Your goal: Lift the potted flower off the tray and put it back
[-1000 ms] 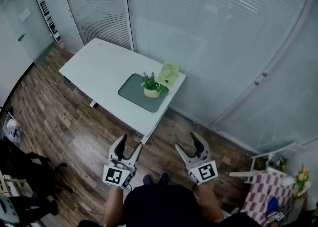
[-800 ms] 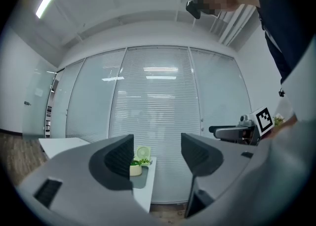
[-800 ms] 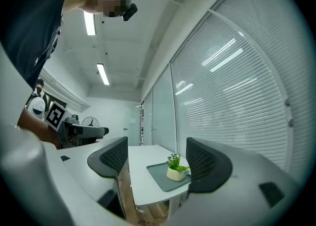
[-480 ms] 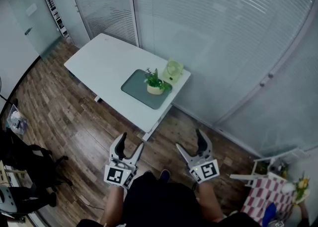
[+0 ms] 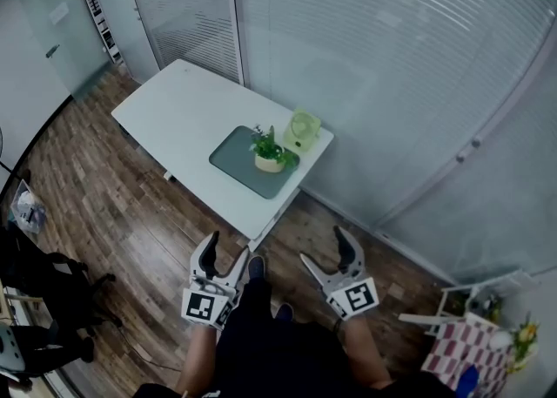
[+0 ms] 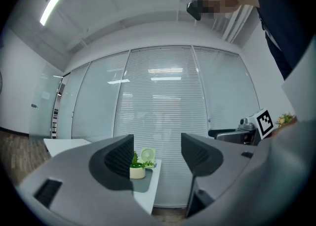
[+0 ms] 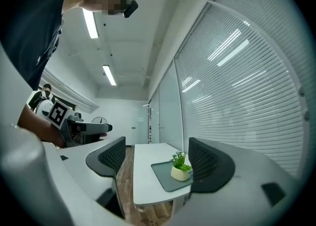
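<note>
Potted flower (image 5: 268, 152), leafy green sprigs in a small round cream pot, hasn't moved since the earlier frames: upright on the grey-green rounded-rectangle tray (image 5: 233, 157), toward its 2 o'clock part. Pot looks smooth and glossy, tray matte with a low rim. Pale green desk fan (image 5: 298, 129) stands at 1 o'clock from the pot, just beside the tray. Both sit at the near end of the white rectangular table (image 5: 178, 109). Wood-plank floor (image 5: 113, 205) below, slatted blinds behind glass (image 5: 383, 48) beyond.

Changes: left gripper (image 5: 224, 250) and right gripper (image 5: 324, 246) have both just been opening. Jaws now spread wide, nothing between the ribbed dark pads. Both are at 6 o'clock from the table, well apart from it. One dark shoe (image 5: 254, 266) has stepped forward between them.
</note>
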Demonstrator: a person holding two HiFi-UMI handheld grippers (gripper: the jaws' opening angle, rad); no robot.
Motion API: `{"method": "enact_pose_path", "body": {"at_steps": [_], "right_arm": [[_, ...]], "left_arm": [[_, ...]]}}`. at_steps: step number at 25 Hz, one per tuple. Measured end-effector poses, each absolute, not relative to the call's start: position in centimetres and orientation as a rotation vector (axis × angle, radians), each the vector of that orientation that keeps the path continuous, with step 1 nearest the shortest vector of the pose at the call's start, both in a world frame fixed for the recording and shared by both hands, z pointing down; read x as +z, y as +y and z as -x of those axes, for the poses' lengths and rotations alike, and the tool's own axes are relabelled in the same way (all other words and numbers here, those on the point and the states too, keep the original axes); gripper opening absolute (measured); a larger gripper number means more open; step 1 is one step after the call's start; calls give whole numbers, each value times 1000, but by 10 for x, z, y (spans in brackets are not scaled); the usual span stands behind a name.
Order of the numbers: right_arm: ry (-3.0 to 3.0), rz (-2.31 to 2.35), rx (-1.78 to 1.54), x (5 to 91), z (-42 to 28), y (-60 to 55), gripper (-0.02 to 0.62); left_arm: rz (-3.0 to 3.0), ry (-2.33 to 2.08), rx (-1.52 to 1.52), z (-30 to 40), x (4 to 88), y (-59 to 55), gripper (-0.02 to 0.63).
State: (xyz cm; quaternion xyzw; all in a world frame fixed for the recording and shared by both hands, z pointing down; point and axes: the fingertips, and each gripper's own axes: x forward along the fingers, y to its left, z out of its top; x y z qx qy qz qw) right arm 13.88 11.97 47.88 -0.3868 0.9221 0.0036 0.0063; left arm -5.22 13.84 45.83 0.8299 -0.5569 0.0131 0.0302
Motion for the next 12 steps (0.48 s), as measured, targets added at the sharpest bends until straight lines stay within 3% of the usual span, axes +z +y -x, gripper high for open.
{"method": "enact_pose_path", "body": {"at_steps": [12], "right_arm": [[2902, 1200, 59, 479, -129, 34, 365]], "left_arm": [[-2630, -1652, -26, 60, 464, 45, 279]]}}
